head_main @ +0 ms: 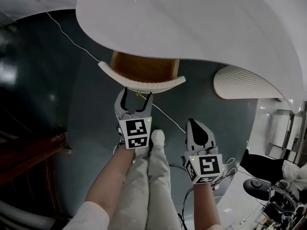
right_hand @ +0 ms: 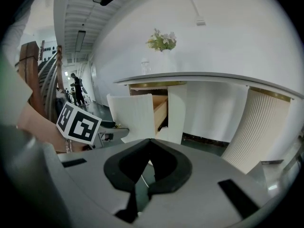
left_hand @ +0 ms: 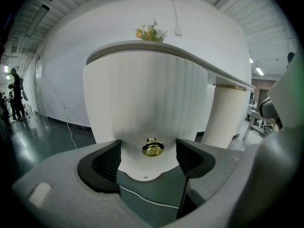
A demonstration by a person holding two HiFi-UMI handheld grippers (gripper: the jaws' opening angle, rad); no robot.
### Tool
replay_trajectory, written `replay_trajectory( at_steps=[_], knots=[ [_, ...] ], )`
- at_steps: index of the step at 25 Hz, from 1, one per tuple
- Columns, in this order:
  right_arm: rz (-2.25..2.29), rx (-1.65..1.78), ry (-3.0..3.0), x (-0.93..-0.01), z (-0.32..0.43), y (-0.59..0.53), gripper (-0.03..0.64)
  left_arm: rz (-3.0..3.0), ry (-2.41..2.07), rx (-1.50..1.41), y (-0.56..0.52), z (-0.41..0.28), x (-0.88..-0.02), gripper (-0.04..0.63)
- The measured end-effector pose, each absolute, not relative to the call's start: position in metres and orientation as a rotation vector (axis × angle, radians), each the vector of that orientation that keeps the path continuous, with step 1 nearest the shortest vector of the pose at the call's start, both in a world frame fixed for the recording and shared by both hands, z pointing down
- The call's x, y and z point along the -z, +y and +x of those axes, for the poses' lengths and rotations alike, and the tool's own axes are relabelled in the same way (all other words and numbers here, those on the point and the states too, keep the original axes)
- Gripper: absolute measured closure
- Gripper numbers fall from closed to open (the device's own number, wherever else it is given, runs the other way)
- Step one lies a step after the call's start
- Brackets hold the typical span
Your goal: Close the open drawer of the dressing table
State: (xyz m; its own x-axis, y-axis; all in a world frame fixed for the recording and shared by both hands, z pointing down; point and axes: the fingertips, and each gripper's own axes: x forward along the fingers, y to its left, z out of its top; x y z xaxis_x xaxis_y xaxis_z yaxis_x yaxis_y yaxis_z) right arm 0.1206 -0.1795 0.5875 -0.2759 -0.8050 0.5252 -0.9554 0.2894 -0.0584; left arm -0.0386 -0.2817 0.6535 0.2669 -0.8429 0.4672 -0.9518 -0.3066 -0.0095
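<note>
Left gripper (left_hand: 148, 158): jaws spread wide, dark ribbed pads (left_hand: 107, 164) facing each other. The brass knob (left_hand: 153, 148) of the drawer stands in the gap between them, with clear space to either pad and no contact seen. In the head view, the tips of this gripper (head_main: 136, 97) reach up to the curved, fluted white drawer front (head_main: 144, 84). Right gripper (right_hand: 151, 143): jaws pressed together at the tips, nothing held. It is kept lower and to the right (head_main: 196, 127), well apart from the drawer. The drawer (right_hand: 142, 113) is open, pulled out from under the dressing table top (head_main: 201, 23), and its wooden interior (head_main: 144, 66) is exposed from above. A fluted white pedestal (head_main: 240, 83) stands under the top, to the right of the drawer. A small bunch of flowers (left_hand: 150, 33) sits on the top, against a white wall. A thin white cable (head_main: 72, 40) runs over the dark floor and passes beneath the drawer. The person's light trouser leg (head_main: 148, 186) and white shoe (head_main: 157, 137) lie between the two grippers. People stand far off at the left of both gripper views, too small to detail.
</note>
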Motion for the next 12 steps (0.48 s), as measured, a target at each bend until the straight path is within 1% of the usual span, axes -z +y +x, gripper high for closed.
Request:
replay_trajectory(
  at_steps=[12],
  knots=[
    [1.57, -0.525, -2.192, -0.589, 0.131, -0.209, 0.623, 2.271, -1.665, -0.562, -0.307, -0.027, -0.653, 0.227]
  ],
)
